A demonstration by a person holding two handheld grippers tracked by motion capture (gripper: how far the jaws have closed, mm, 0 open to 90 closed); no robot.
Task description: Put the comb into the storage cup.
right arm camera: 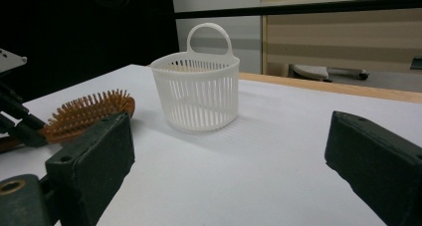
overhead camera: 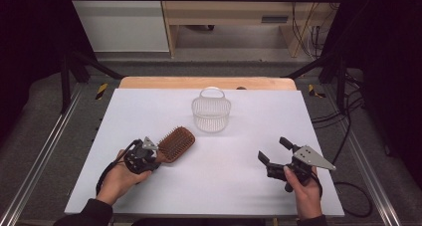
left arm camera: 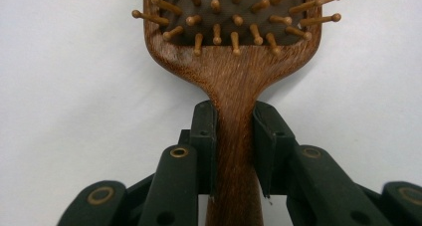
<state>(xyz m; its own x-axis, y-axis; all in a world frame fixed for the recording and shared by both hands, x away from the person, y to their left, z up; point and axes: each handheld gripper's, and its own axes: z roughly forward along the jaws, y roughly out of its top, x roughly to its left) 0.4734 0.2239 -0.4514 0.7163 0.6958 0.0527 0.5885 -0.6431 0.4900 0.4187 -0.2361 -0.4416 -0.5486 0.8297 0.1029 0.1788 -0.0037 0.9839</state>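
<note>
A brown wooden hairbrush (overhead camera: 176,143) lies bristles up on the white table (overhead camera: 149,111), left of centre. My left gripper (overhead camera: 152,155) is shut on its handle (left arm camera: 234,136), one black jaw on each side. The brush head (left arm camera: 229,22) points away from that gripper toward the basket. A white slatted plastic basket (overhead camera: 211,111) with a loop handle stands upright at the table's middle back, also the basket (right arm camera: 196,94) in the right gripper view. My right gripper (overhead camera: 273,150) is open at the front right, held in a hand, with nothing between its jaws.
The table's wooden far edge (overhead camera: 206,82) borders a grey floor with cables (overhead camera: 348,116) at the right. Metal rails (overhead camera: 45,151) run along both sides. White table surface lies between the two grippers and around the basket.
</note>
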